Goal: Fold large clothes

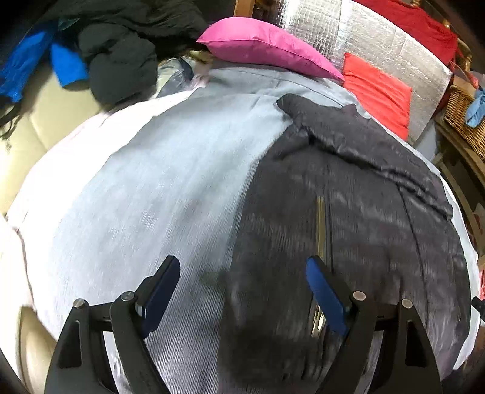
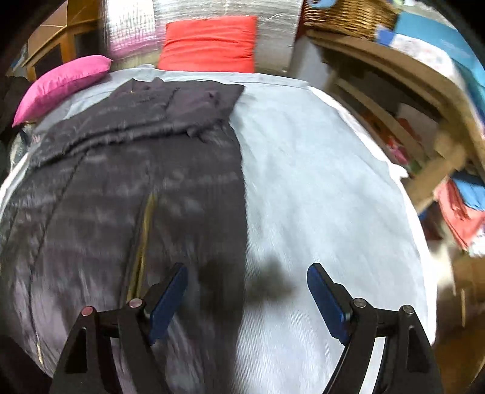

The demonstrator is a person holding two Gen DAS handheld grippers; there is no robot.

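Note:
A large dark grey padded jacket [image 1: 348, 212] lies spread on a pale blue sheet [image 1: 151, 181], its gold zip running toward me and a sleeve folded across its far end. My left gripper [image 1: 242, 272] hovers open over the jacket's left edge, nothing between its blue pads. In the right wrist view the same jacket [image 2: 121, 181] fills the left half of the sheet [image 2: 318, 181]. My right gripper [image 2: 247, 278] is open above the jacket's right edge, holding nothing. Both pictures are blurred by motion.
A pink pillow [image 1: 263, 45] and a red cushion [image 1: 379, 91] lie at the far end against silver foil sheeting [image 1: 379, 39]. Dark and blue clothes [image 1: 115, 54] are heaped at the far left. A wicker basket [image 2: 342, 12] and wooden shelves [image 2: 394, 91] stand to the right.

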